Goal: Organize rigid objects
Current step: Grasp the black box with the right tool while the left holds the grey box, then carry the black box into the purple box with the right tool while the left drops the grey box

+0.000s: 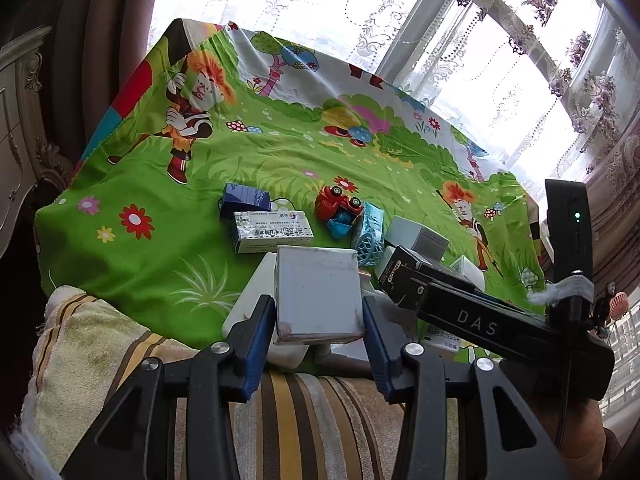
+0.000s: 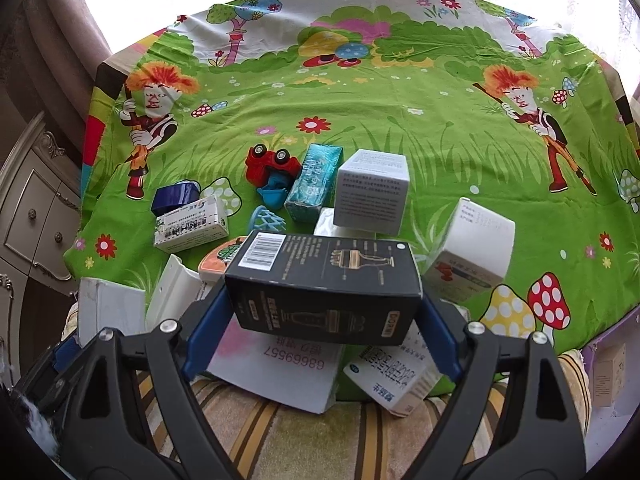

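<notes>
Left gripper (image 1: 319, 320) clamped on a white box (image 1: 317, 294), black carton (image 2: 326, 284) between the right gripper's (image 2: 324, 320) pads, grip uncertain, cartoon cloth (image 2: 400, 100) beneath.

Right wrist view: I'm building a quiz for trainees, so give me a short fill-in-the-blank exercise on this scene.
1. The box between the right hand-held gripper fingers is ____ in colour.
2. The toy car lies ____, wheels up.
3. The left hand-held gripper is shut on a ____ box.
4. The cloth is mostly ____.

Missing words: black; upside down; white; green
</notes>
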